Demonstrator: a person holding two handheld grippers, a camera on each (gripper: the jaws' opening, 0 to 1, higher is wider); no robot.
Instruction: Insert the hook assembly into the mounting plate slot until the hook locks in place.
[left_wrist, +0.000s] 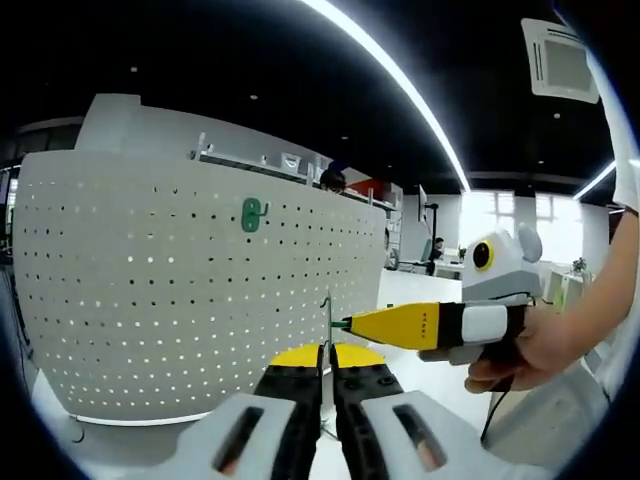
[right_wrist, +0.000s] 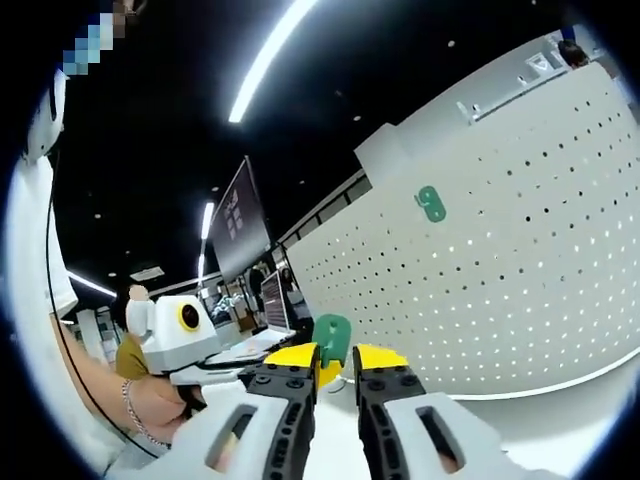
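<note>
We start at the white pegboard (left_wrist: 200, 290), a curved wall of small holes that stands upright ahead of both claws. High on it a small green hook (left_wrist: 254, 214) already hangs, upright.

Just right of the board's lower edge, the left claw (left_wrist: 327, 350) is pinched nearly shut on a thin part seen edge-on, its long axis upright. We judge this to be the green hook piece (right_wrist: 331, 340), which stands up between the closed yellow tips of the right claw (right_wrist: 335, 362) in the right gripper view. That claw (left_wrist: 345, 323) reaches in sideways from the right.

We see two risks. With both claws on one small piece, an uneven pull could twist it or pop it loose. Tilted, it may jam instead of locking in.
</note>
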